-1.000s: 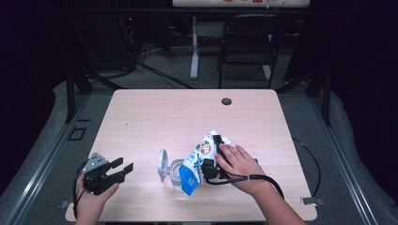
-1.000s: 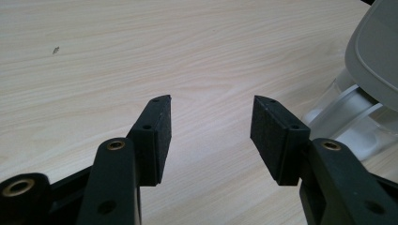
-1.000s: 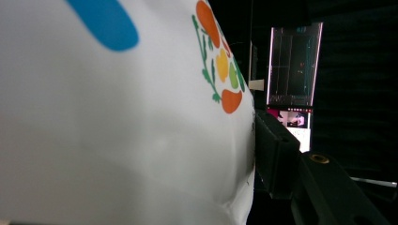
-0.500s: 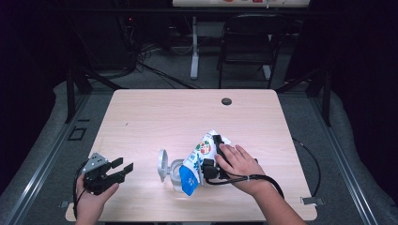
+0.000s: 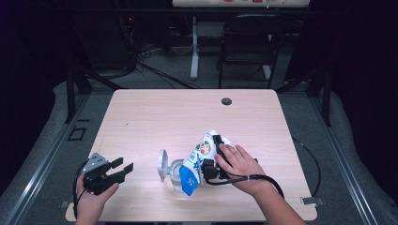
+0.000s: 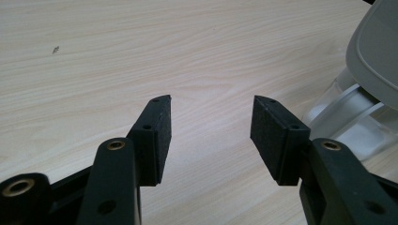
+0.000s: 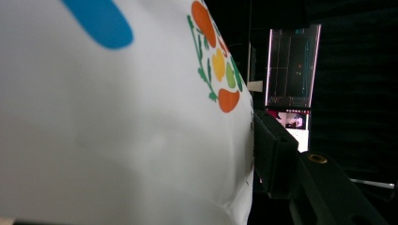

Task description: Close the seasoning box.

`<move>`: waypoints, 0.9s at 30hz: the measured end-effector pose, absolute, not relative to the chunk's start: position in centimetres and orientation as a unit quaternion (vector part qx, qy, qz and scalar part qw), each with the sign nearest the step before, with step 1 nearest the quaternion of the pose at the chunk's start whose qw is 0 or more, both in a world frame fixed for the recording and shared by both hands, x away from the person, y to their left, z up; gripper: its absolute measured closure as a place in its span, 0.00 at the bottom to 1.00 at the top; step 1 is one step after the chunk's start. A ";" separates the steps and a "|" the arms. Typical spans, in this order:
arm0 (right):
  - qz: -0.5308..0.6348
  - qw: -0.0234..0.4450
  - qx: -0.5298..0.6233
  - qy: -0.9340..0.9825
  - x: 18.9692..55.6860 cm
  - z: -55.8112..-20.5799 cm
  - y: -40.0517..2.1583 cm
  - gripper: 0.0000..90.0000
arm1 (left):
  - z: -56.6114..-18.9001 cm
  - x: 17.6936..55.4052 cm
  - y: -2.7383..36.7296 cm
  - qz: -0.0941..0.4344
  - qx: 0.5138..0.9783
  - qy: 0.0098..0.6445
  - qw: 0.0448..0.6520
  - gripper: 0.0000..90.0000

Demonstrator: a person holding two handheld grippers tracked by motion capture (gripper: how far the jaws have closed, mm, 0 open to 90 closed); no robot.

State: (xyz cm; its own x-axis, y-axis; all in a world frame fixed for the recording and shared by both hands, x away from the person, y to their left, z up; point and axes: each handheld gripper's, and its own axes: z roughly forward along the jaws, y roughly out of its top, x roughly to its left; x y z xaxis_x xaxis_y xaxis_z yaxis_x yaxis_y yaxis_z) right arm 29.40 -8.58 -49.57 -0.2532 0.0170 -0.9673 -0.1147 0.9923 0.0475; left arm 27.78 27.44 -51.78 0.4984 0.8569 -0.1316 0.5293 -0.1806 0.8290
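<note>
A white pouch (image 5: 199,154) with a blue patch and a fruit print leans tilted over a clear container (image 5: 175,172) near the table's front middle. The container's grey lid (image 5: 162,164) stands flipped open at its left. My right gripper (image 5: 211,153) is shut on the pouch, one jaw on each side, with the hand lying over it. In the right gripper view the pouch (image 7: 117,131) fills the left and one black pad (image 7: 273,152) presses its edge. My left gripper (image 5: 123,169) rests open at the front left, nothing between its fingers (image 6: 155,136). The container (image 6: 352,126) and lid (image 6: 375,51) lie to its right.
The light wooden table (image 5: 155,117) has a dark round grommet (image 5: 226,101) near its far edge. A chair (image 5: 246,42) and cables stand on the floor beyond. A lit screen (image 7: 291,75) glows in the dark behind the pouch.
</note>
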 end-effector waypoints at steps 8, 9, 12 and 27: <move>0.046 0.612 -0.031 0.789 29.3 -49.4 -8.5 0.65 | -51.8 27.8 27.5 0.187 0.746 0.464 0.440 0.54; 0.046 0.614 -0.031 0.787 29.3 -49.4 -8.5 0.65 | -51.8 27.8 27.4 0.188 0.745 0.465 0.440 0.54; 0.053 0.613 -0.031 0.788 29.4 -49.5 -8.5 0.65 | -51.8 27.8 27.4 0.187 0.745 0.465 0.440 0.54; 0.053 0.615 -0.034 0.786 29.3 -49.4 -8.5 0.66 | -51.8 27.8 27.5 0.189 0.744 0.465 0.441 0.54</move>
